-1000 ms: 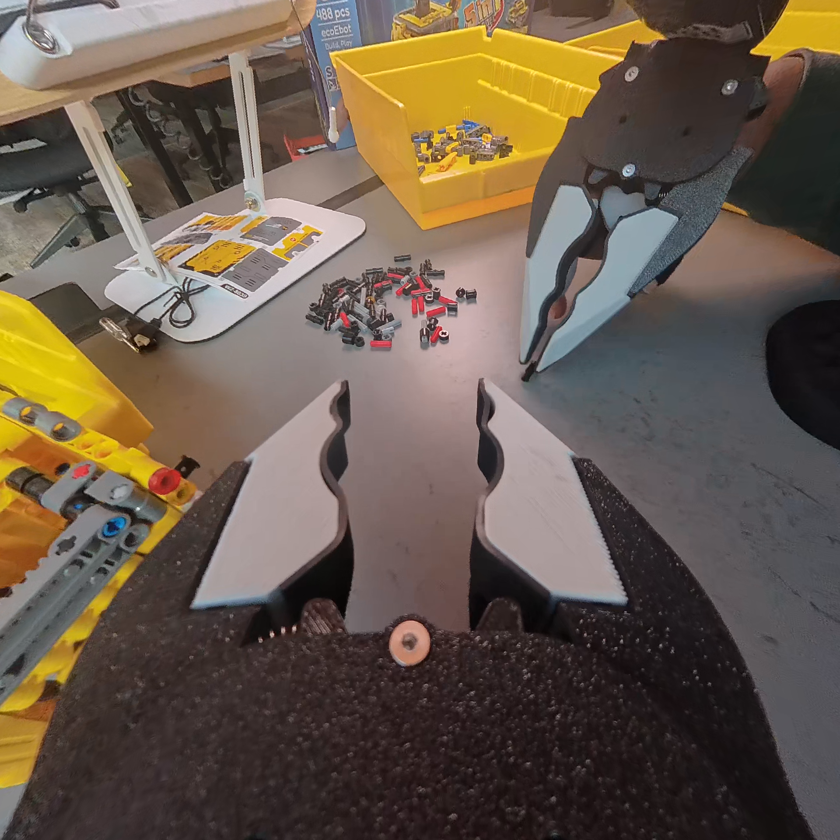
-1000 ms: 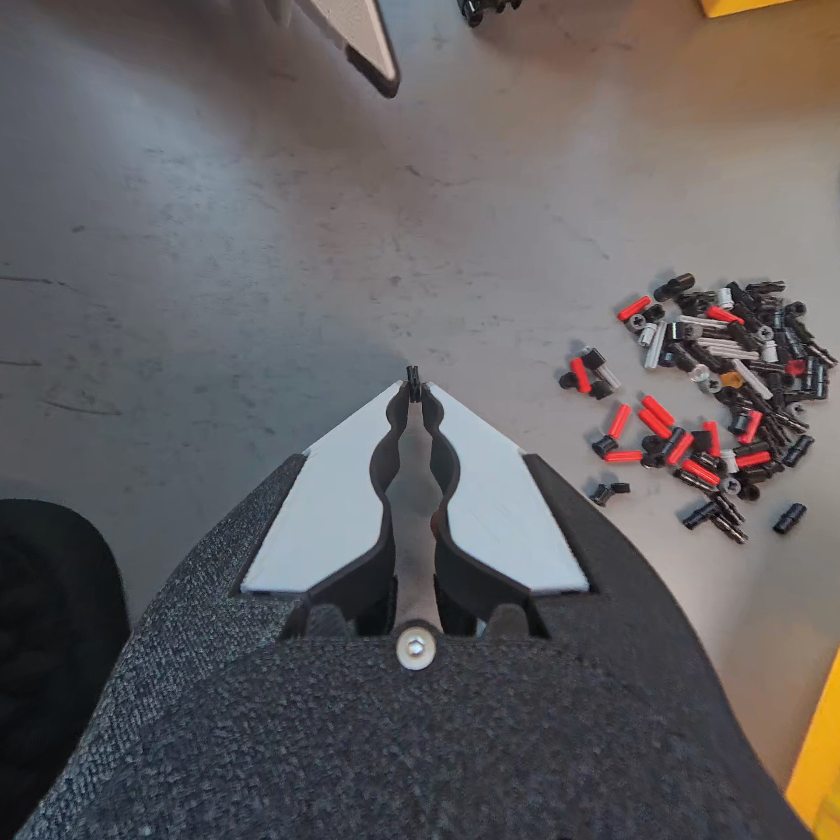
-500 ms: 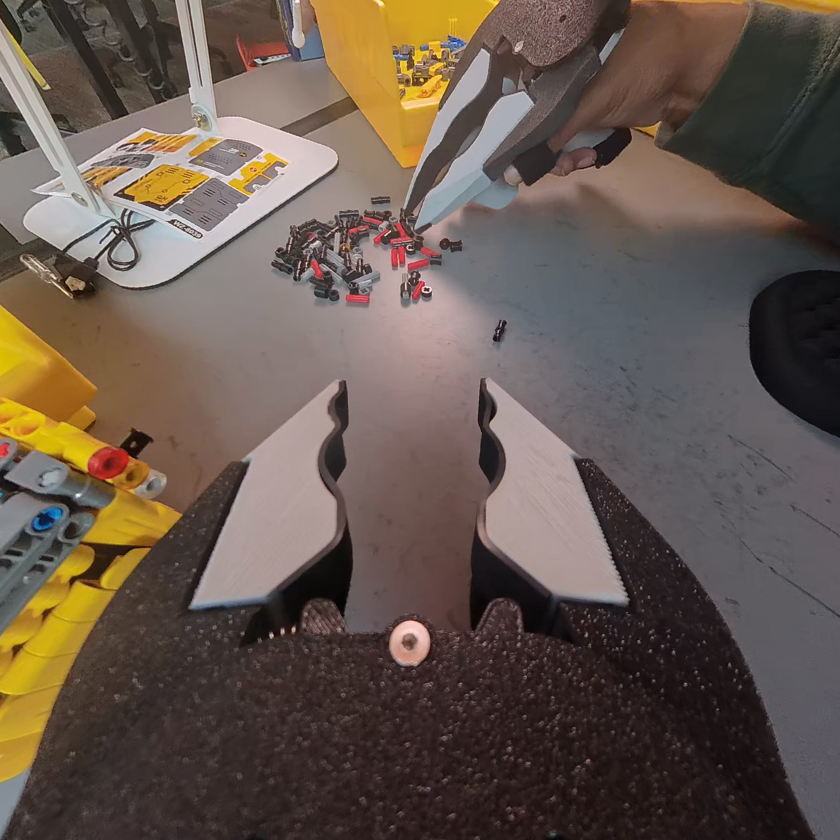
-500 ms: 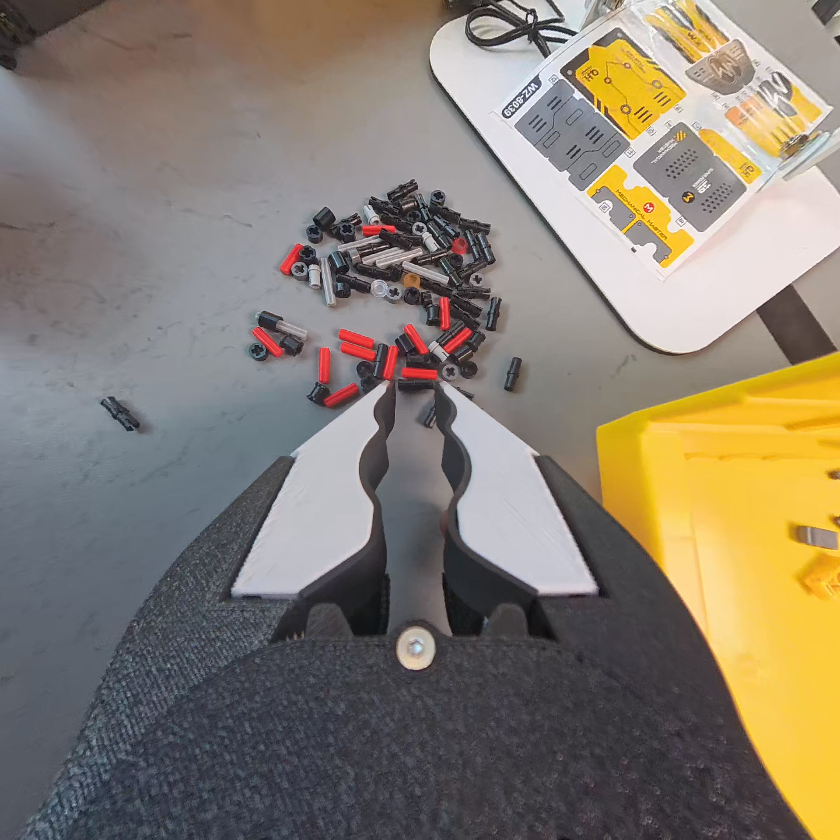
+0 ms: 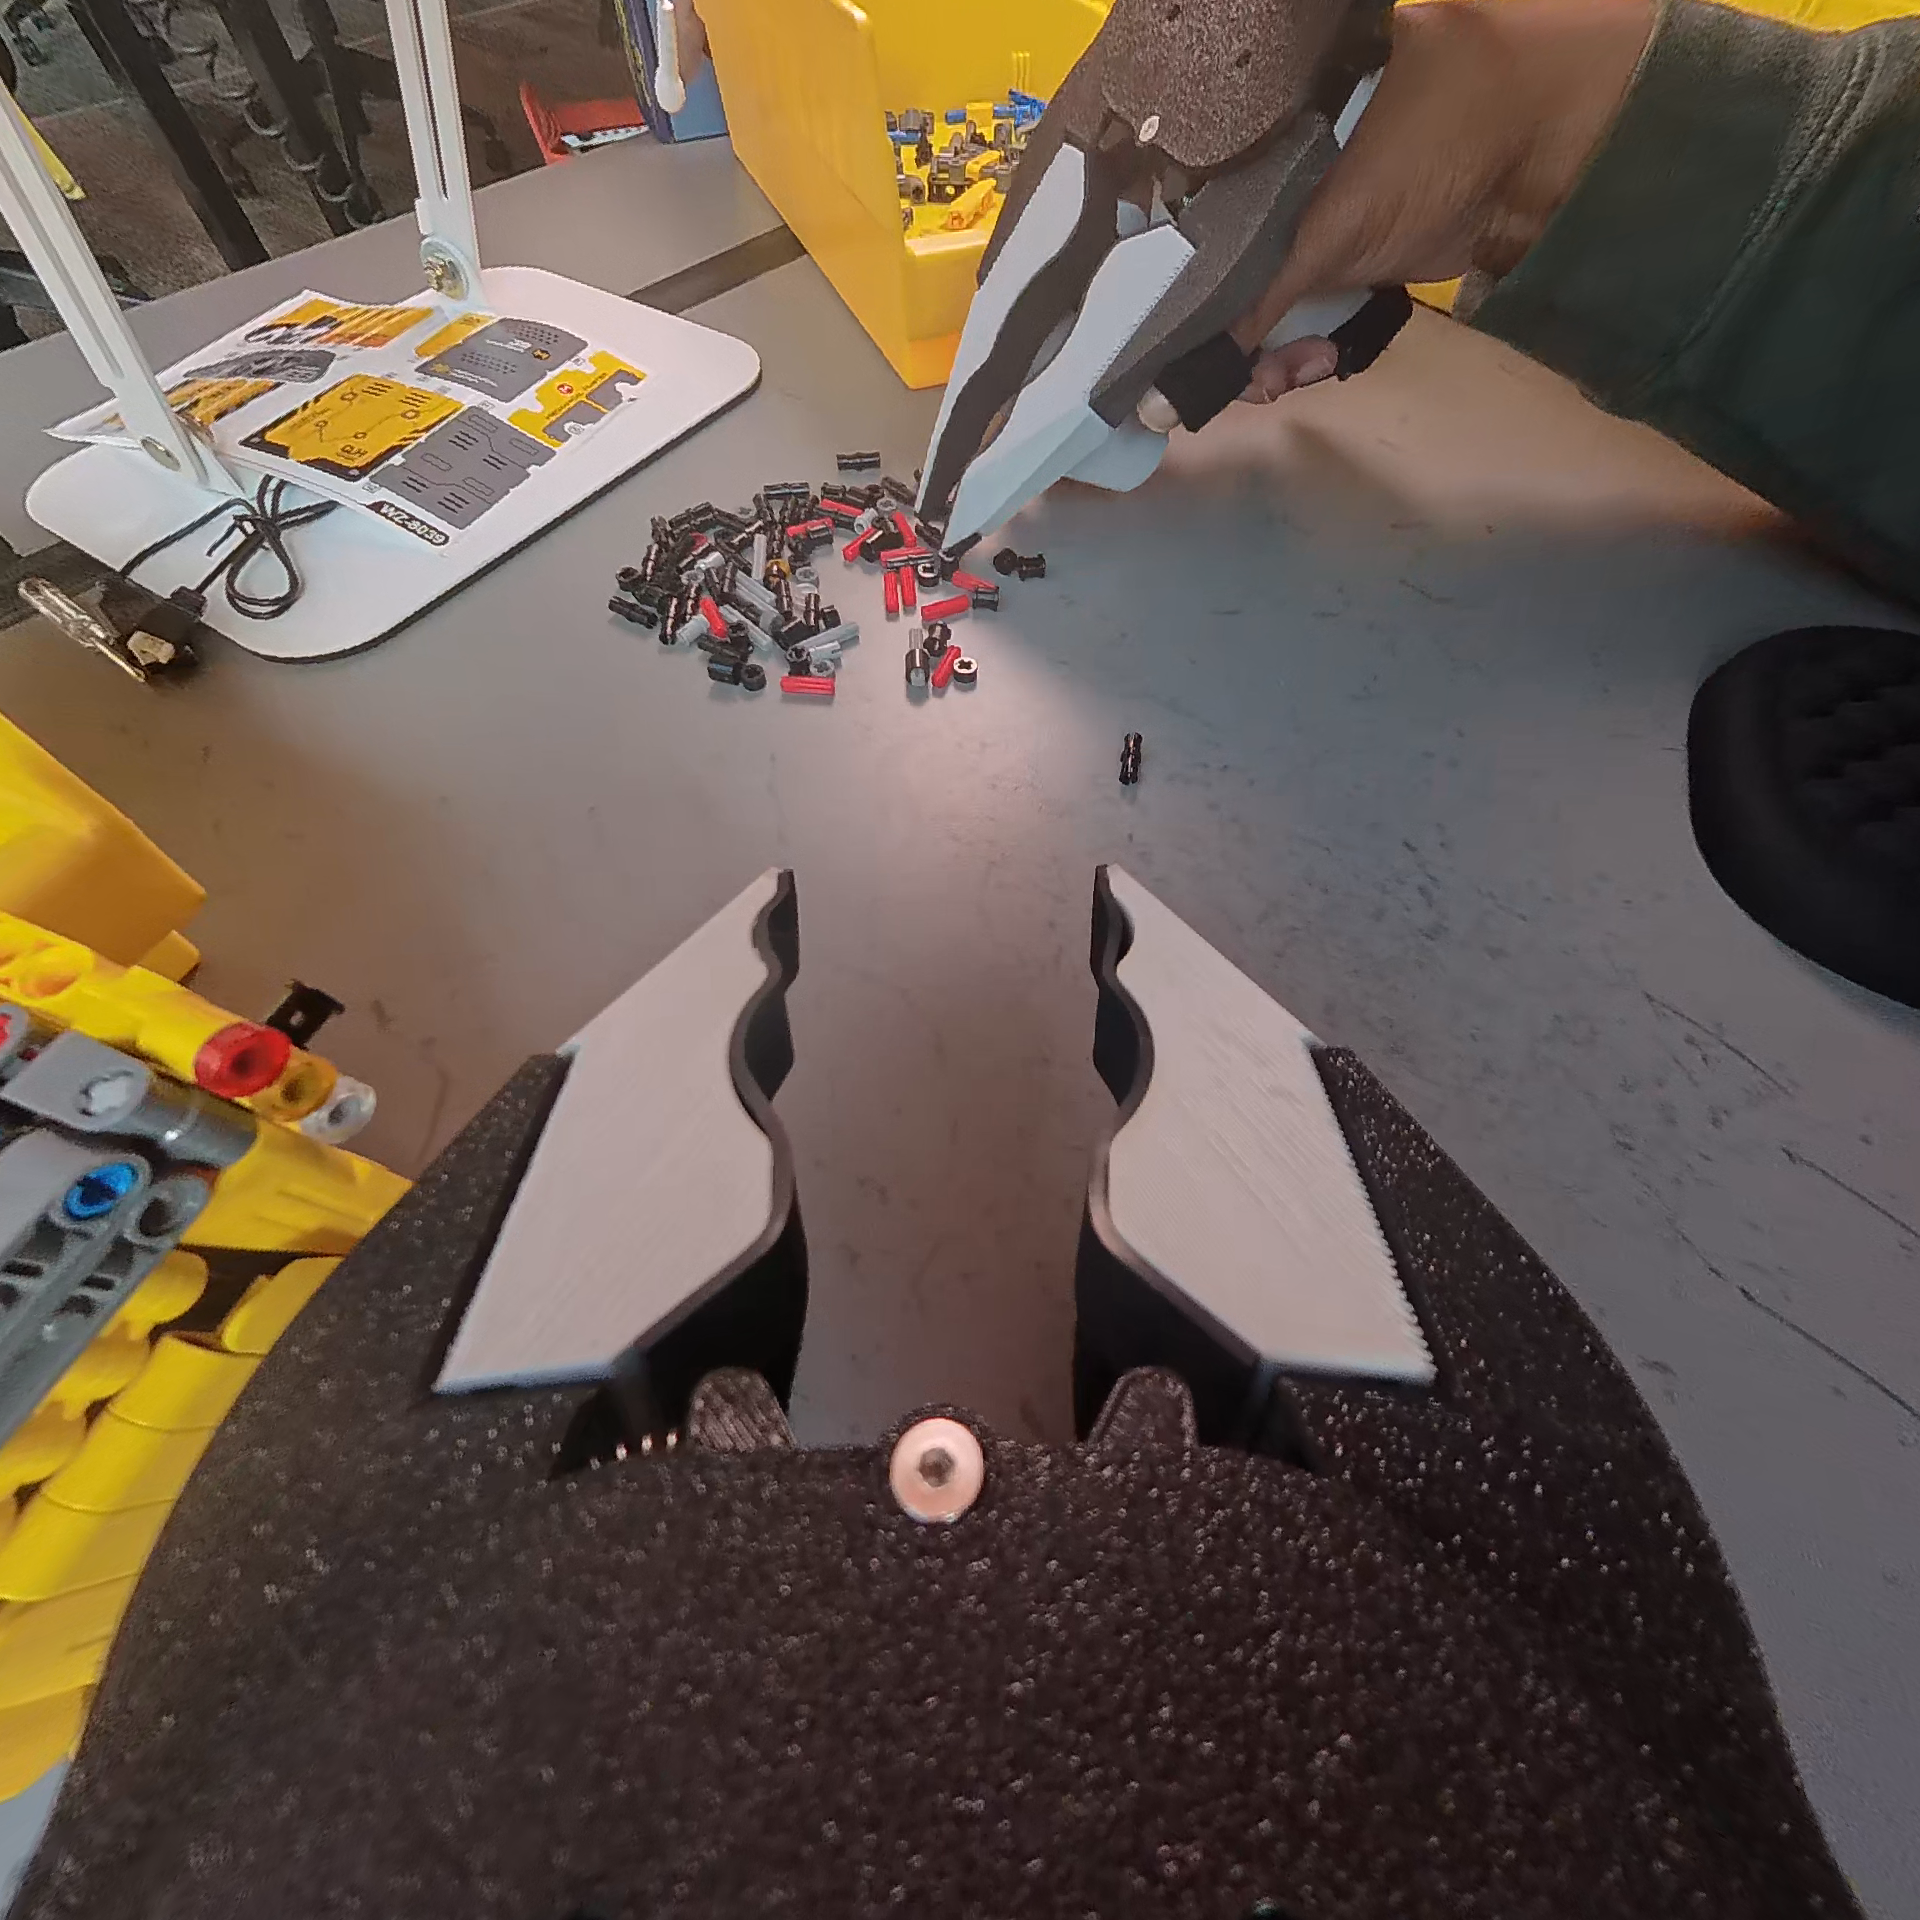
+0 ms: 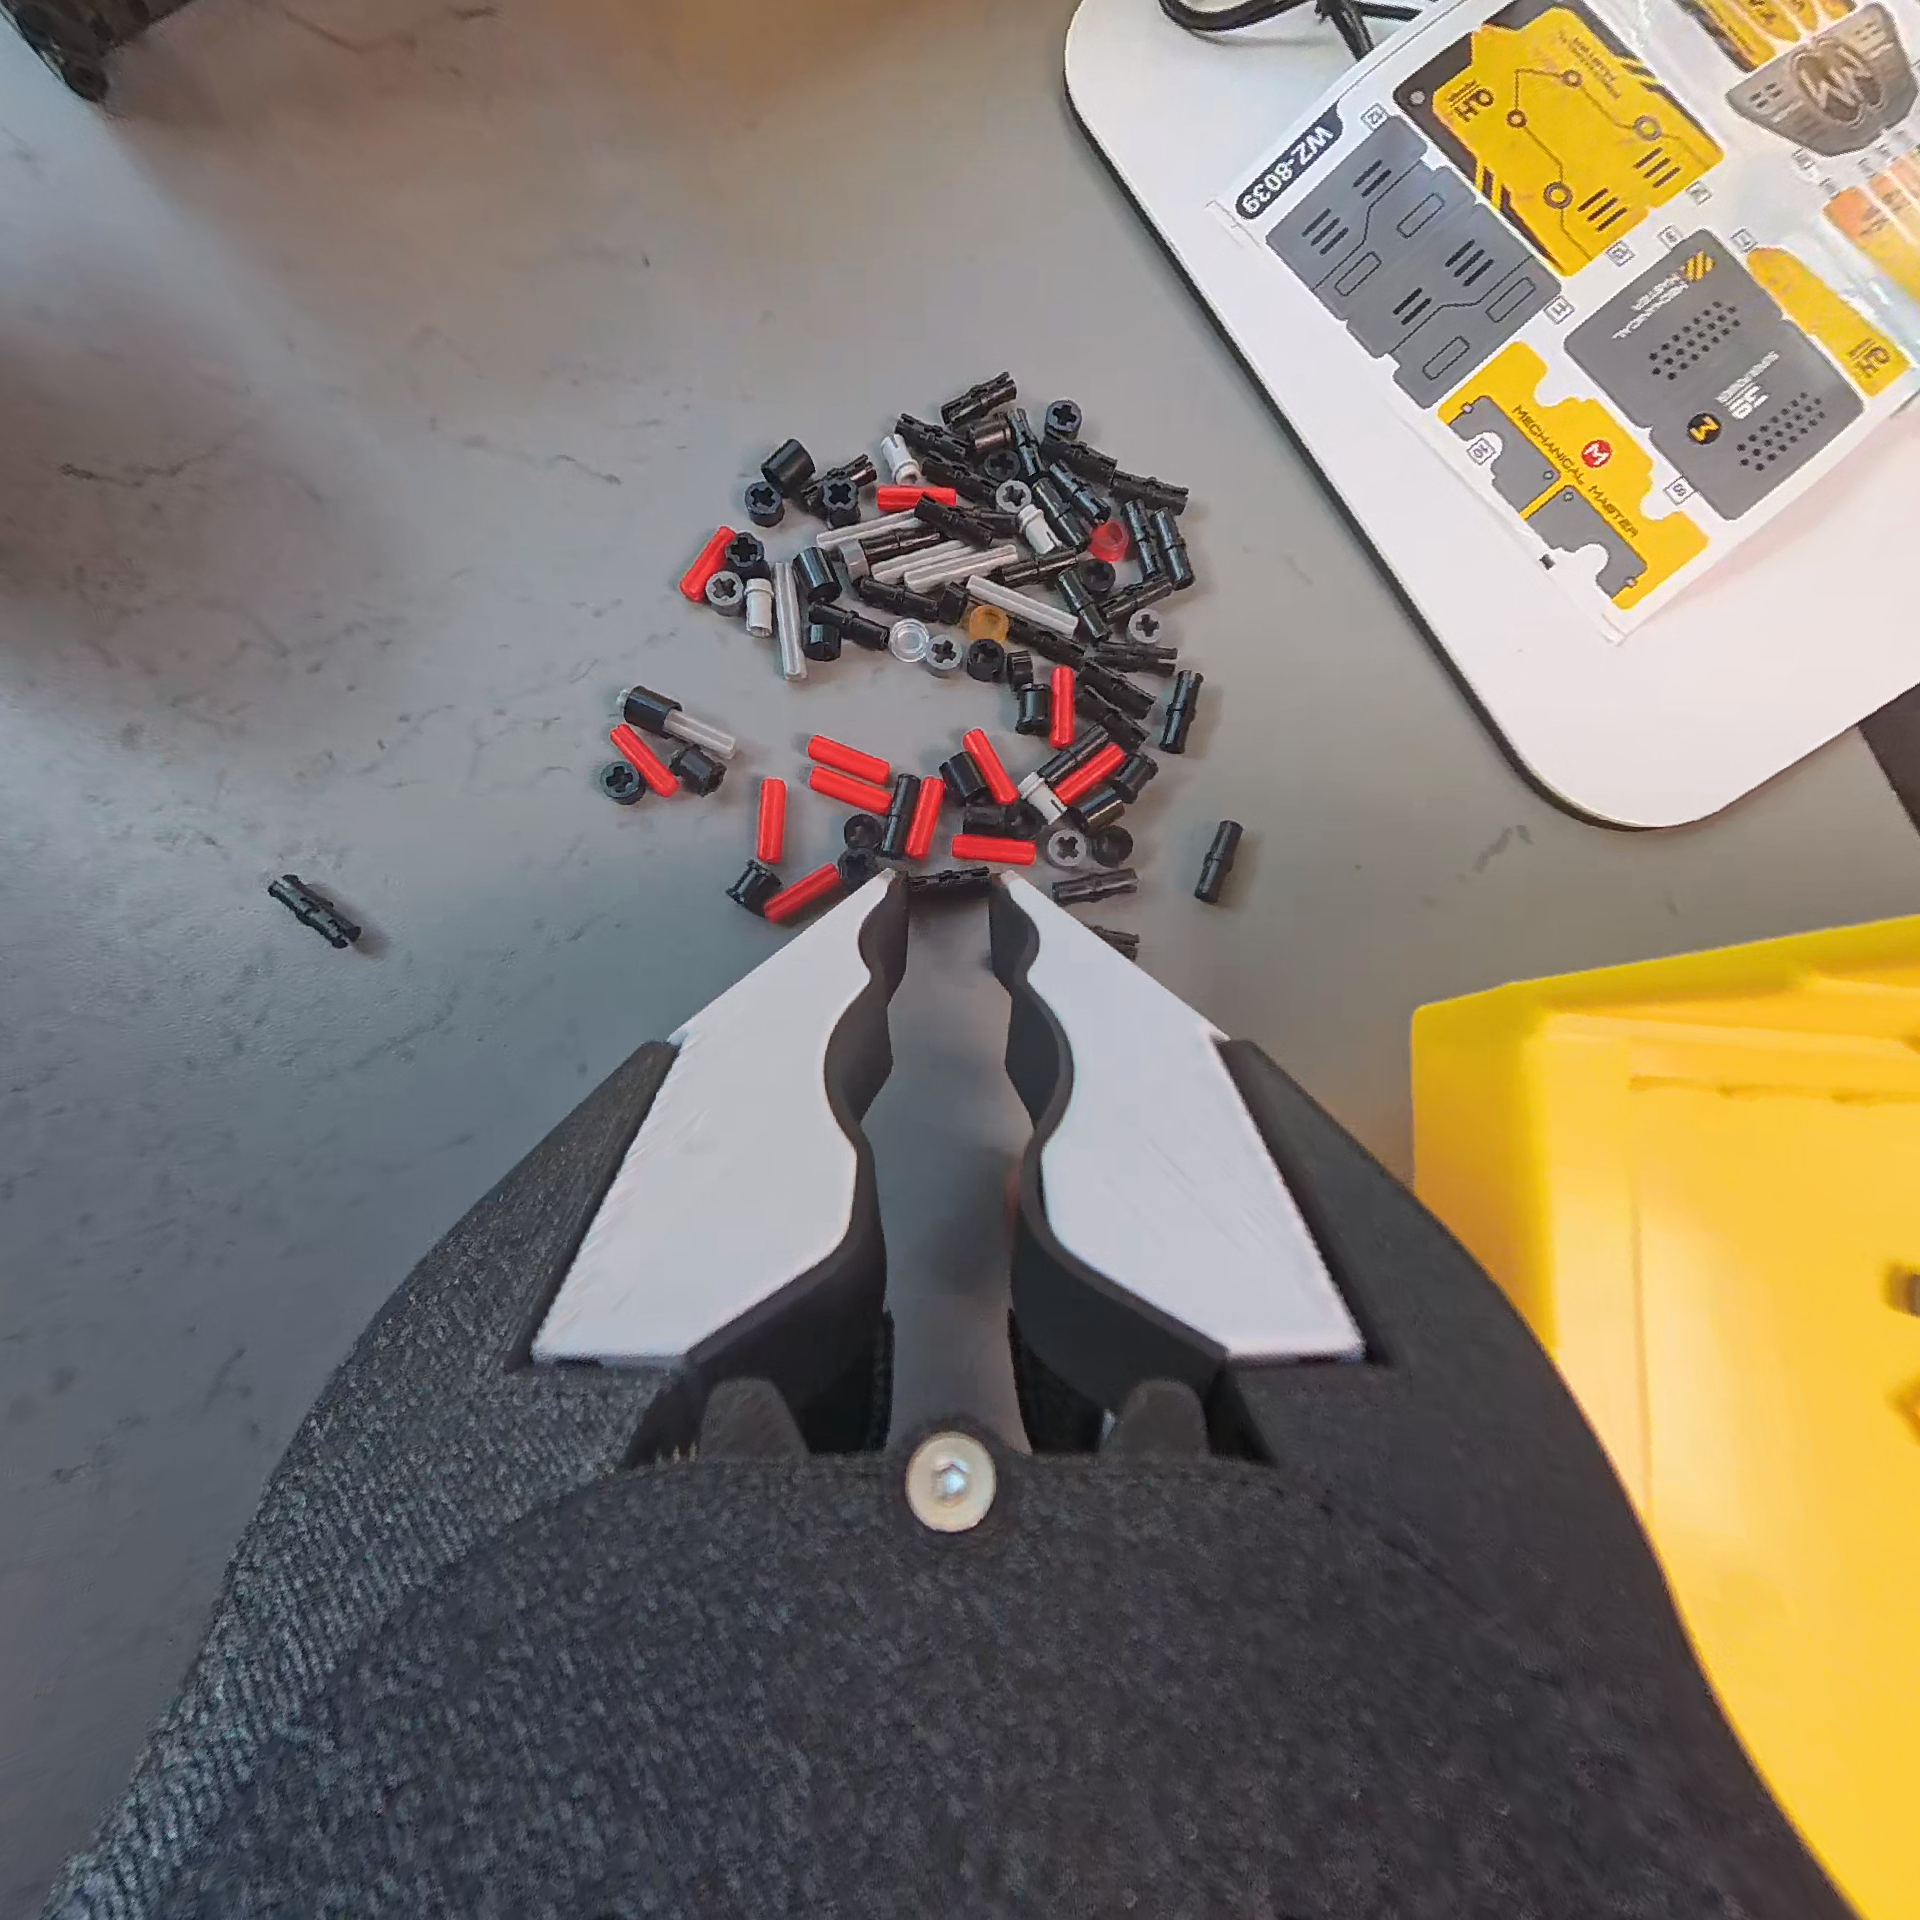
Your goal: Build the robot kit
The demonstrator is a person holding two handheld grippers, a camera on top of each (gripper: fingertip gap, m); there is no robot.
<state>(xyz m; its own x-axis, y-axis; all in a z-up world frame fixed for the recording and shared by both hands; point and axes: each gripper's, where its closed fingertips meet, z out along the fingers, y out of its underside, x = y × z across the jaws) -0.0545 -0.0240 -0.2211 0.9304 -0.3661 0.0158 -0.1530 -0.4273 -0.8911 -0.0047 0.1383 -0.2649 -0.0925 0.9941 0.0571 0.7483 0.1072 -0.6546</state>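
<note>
Two grippers over a scuffed grey tabletop (image 5: 1351,935). Left gripper (image 5: 943,894): jaws spread wide, nothing between them, only bare table ahead of the tips. Just left of its jaws, a yellow toy-brick model with grey beams and a red pin end (image 5: 156,1164). Ahead and slightly right of the jaws, a lone black connector pin (image 5: 1130,756), lying apart from everything else. Well right of the jaws, a black textured pad (image 5: 1829,810).

Right gripper (image 6: 943,883), held in a hand (image 5: 1455,177) with a green sleeve: jaws parted a little, tips down at the near edge of a loose pile of small black, red and grey brick pins (image 6: 956,634). Between the tips, a black pin lying crosswise (image 6: 948,881); contact not clear. Crowded close on both sides by red and black pins. Far left of the jaws, the same lone black connector pin (image 6: 314,912). Right of the jaws, a yellow plastic bin (image 6: 1662,1247). Beyond the pile, up and right, a white stand base (image 6: 1455,623) carrying a yellow-and-grey sticker sheet (image 6: 1590,312).
</note>
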